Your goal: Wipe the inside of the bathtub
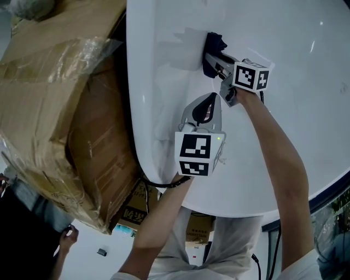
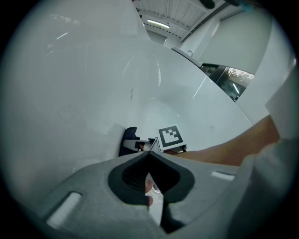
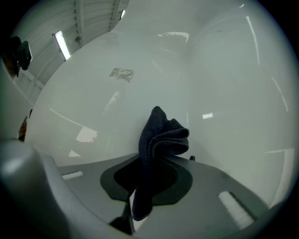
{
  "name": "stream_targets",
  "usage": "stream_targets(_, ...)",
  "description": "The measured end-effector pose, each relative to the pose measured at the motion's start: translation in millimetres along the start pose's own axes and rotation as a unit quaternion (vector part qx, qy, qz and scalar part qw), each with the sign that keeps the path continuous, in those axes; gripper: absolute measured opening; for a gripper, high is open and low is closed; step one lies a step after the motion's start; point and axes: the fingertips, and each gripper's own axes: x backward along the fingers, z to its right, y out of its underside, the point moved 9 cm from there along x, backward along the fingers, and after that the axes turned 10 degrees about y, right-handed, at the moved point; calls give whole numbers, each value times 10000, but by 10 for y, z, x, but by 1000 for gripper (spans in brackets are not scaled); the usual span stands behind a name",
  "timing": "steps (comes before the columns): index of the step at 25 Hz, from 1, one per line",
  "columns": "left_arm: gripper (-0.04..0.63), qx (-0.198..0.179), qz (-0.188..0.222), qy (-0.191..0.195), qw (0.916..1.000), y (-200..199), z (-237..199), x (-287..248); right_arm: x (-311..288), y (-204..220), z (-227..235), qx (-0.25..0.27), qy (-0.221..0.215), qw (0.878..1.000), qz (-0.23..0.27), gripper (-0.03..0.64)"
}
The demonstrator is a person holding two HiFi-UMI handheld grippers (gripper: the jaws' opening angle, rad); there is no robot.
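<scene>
A cardboard box stands at the left, beside the white bathtub. Inside the tub, the left gripper has its jaws pressed together, with nothing between. Just beyond it, the right gripper pinches a dark cloth.

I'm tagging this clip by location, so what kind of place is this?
Probably a warehouse or storeroom, not a home bathroom: the white bathtub sits beside a big plastic-wrapped cardboard box, under strip lights on a ribbed metal ceiling.

Dark bunched cloth inside glossy white bathtub
</scene>
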Motion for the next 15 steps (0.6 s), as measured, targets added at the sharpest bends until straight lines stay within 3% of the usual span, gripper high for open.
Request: stream_targets(15, -2, 14, 86, -46, 10000, -132, 113, 270, 224, -67, -483, 95, -560, 9983, -88, 48)
